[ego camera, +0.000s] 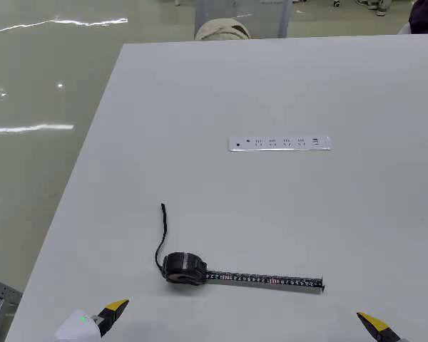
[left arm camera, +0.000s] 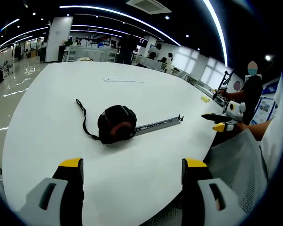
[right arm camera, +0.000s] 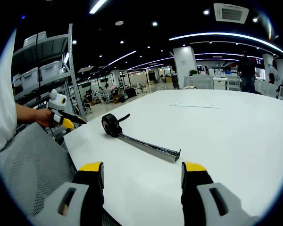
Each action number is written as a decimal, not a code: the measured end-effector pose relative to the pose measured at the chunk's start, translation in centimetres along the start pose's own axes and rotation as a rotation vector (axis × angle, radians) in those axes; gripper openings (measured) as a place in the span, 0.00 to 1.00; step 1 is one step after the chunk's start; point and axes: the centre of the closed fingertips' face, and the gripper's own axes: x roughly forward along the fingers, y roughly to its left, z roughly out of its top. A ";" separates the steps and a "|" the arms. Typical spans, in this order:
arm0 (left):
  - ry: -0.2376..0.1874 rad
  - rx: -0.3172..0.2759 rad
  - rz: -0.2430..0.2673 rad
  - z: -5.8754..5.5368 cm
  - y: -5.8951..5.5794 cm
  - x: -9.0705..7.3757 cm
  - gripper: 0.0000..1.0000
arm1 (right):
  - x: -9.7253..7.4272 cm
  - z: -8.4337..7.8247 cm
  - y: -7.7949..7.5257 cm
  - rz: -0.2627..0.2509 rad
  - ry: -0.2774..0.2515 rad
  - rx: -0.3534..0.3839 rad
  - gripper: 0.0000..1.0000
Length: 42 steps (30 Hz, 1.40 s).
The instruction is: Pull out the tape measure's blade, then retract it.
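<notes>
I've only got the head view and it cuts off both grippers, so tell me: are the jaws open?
Observer: Yes. The left gripper is open and empty, and it is aimed at the tape.
Operator: And the right one?
Observer: The right gripper is open and empty too. The hook of the blade lies ahead of its jaws, not between them.

Bright ceiling strip lights | floor glare | fisheye-bent edges | sharp focus
</notes>
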 end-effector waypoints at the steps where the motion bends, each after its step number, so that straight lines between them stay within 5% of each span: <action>1: 0.004 -0.002 0.001 0.0 0.0 0.0 0.85 | 0.0 0.0 0.0 0.000 0.000 0.000 0.67; 18: 0.013 -0.070 0.018 0.8 0.2 1.0 0.87 | 0.2 0.4 -0.4 0.001 -0.004 -0.012 0.66; 29: -0.019 -0.140 0.045 1.3 0.3 1.6 0.86 | 0.5 0.5 -0.7 0.004 -0.005 -0.012 0.66; 33: -0.028 -0.174 0.099 1.5 0.9 1.6 0.85 | 0.6 0.6 -0.9 0.003 -0.007 -0.011 0.66; 42: -0.078 -0.288 0.133 2.0 1.7 2.1 0.85 | 0.7 0.5 -0.9 0.003 -0.009 -0.003 0.65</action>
